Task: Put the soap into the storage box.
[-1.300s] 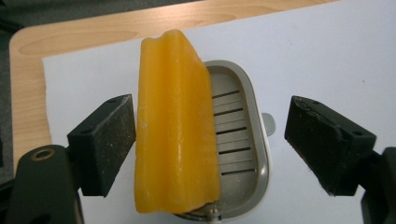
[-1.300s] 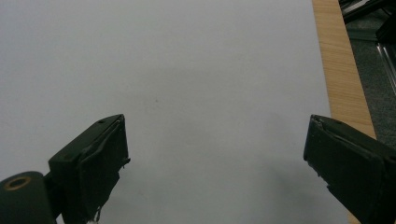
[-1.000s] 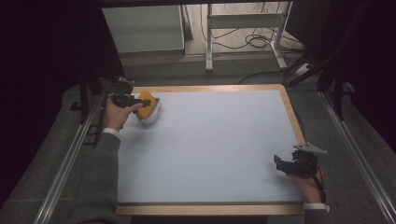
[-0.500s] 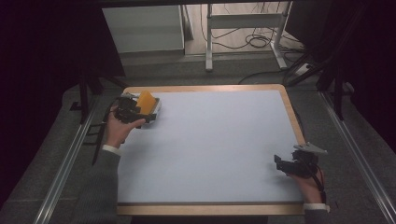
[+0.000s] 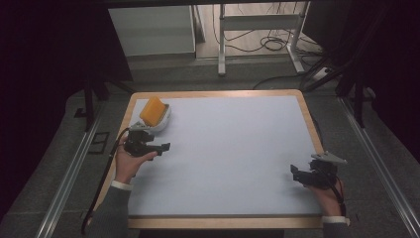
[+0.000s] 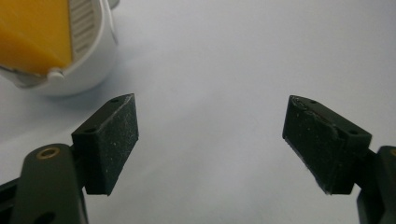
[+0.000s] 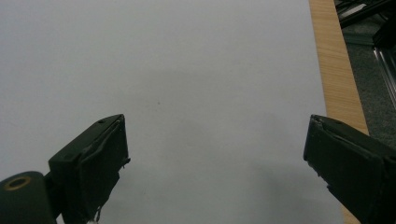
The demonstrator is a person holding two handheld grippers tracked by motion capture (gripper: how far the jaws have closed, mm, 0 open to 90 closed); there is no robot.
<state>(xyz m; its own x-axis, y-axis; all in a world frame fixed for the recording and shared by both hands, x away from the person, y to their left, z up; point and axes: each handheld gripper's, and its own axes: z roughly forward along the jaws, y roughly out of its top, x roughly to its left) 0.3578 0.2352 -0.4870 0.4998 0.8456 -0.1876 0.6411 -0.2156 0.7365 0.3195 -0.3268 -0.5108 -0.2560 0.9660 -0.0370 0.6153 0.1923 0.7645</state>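
Your left claw (image 5: 161, 147) sits near the desk's (image 5: 237, 148) far-left corner with its jaws spread wide and nothing between them, and the white holder (image 5: 161, 119) with the yellow sponge (image 5: 152, 110) standing in it is just beyond that claw, close but not touching. In the left gripper view the white holder (image 6: 88, 70) lies up and to the left of the left-hand jaw, outside the gap, with the yellow sponge (image 6: 32, 32) leaning out of its top, so the claw currently points past it onto bare desk (image 6: 224, 70). If you mean to take the sponge, you would likely need to swing the claw to its left and forward until the sponge's thin edge falls between the pads; its broad face looks tilted, so matching that tilt will matter. Your right claw (image 5: 302, 174) rests well apart at the near-right side, jaws likewise spread and empty, facing open desk (image 7: 187, 70), so the left hand is plainly the nearer one.
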